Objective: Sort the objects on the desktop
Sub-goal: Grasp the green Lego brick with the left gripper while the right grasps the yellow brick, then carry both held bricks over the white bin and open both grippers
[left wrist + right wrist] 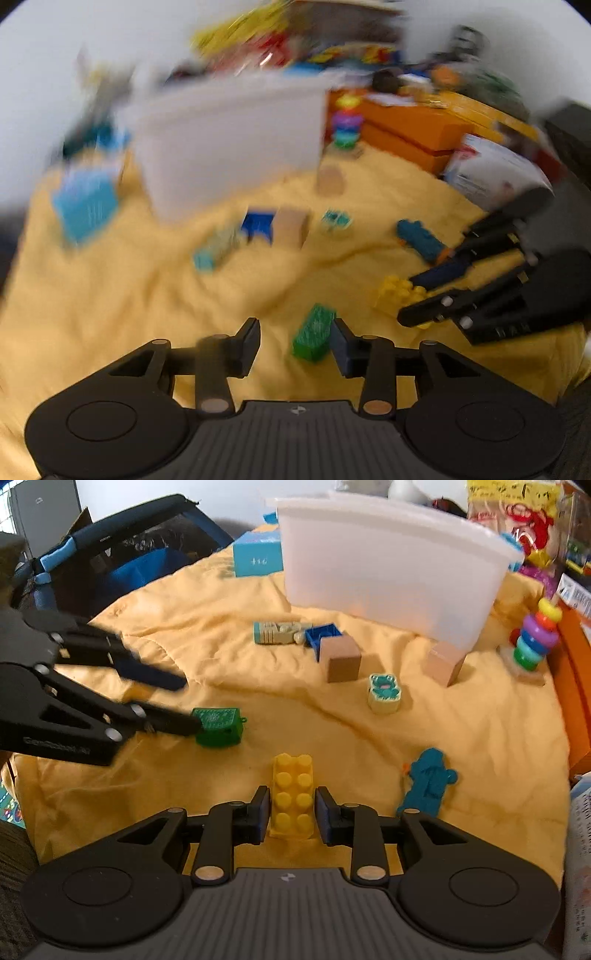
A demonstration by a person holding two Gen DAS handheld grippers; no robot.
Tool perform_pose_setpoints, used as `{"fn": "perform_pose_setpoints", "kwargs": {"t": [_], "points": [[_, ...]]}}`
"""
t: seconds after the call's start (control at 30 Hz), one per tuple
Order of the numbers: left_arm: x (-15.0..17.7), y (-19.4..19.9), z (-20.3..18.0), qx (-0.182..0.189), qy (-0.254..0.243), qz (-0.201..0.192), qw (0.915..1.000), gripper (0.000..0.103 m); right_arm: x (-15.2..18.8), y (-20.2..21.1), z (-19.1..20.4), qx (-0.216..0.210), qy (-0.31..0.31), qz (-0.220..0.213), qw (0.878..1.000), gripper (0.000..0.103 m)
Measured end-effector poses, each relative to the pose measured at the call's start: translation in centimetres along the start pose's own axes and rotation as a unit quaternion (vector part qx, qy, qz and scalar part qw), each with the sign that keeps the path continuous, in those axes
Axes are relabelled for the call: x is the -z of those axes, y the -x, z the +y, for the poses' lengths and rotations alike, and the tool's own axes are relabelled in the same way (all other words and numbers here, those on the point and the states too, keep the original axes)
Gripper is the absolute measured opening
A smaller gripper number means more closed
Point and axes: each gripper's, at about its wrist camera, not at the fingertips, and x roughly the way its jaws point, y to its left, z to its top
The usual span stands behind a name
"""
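A yellow studded brick (293, 797) lies on the yellow cloth (184, 627) between the fingers of my right gripper (291, 805). The pads stand close along its sides, with a thin gap on the left, so the gripper is open. The left wrist view is blurred; there my right gripper (406, 299) straddles the yellow brick (397, 291). A green block (314, 338) rests on the cloth inside my open left gripper (295, 339), close to its right finger. In the right wrist view, the lower finger of my left gripper (190, 703) touches the green block (218, 727).
A white bin (388, 572) stands at the back. Before it lie a wooden cube (340, 661), a blue piece (321, 635), a frog block (384, 694), a second wooden block (443, 664) and a teal toy (428, 782). A ring stacker (535, 642) stands right, a blue box (256, 557) back left.
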Motion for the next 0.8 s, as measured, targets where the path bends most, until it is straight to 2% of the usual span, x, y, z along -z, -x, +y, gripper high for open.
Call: {"fn": "perform_pose_setpoints", "kwargs": {"t": [0.1, 0.2, 0.3, 0.4, 0.5, 0.57, 0.67, 0.7, 0.73, 0.77, 0.8], "points": [[0.0, 0.9, -2.3, 0.006, -0.088, -0.016, 0.996, 0.045, 0.1, 0.4, -0.1, 0.002, -0.001, -0.008, 1.0, 0.031], [0.1, 0.4, -4.0, 0.033, -0.126, -0.005, 0.9914, 0.045, 0.1, 0.2, -0.1, -0.001, -0.004, -0.006, 1.0, 0.031], [0.7, -1.0, -5.0, 0.006, -0.169, 0.013, 0.9855, 0.044, 0.2, 0.3, 0.0, -0.001, 0.0, -0.008, 1.0, 0.031], [0.7, -2.3, -4.5, -0.015, -0.178, 0.024, 0.9837, 0.042, 0.5, 0.3, 0.0, -0.001, 0.001, -0.006, 1.0, 0.031], [0.4, -3.0, -3.2, -0.007, -0.161, 0.024, 0.9866, 0.042, 0.6, 0.4, 0.3, 0.006, 0.006, -0.007, 1.0, 0.036], [0.5, -3.8, -2.5, -0.011, -0.157, 0.034, 0.987, 0.038, 0.7, 0.4, 0.3, 0.01, 0.006, -0.008, 1.0, 0.041], [0.4, -3.9, -1.0, 0.007, -0.101, 0.034, 0.9943, 0.033, 0.7, 0.1, 0.4, 0.012, 0.005, -0.006, 1.0, 0.042], [0.4, -3.9, -0.5, 0.008, -0.078, 0.034, 0.9963, 0.027, 0.8, -0.1, 0.4, 0.013, 0.005, -0.006, 1.0, 0.042], [0.4, -3.9, -0.1, 0.009, -0.059, 0.035, 0.9976, 0.025, 0.9, -0.2, 0.4, 0.015, 0.006, -0.007, 1.0, 0.04], [0.4, -3.8, 0.3, 0.016, -0.036, 0.038, 0.9985, 0.024, 0.9, -0.3, 0.4, 0.015, 0.008, -0.005, 1.0, 0.03], [0.5, -3.7, 0.8, 0.025, -0.014, 0.041, 0.9988, 0.024, 0.9, -0.4, 0.4, 0.011, 0.01, -0.004, 1.0, 0.027]]}}
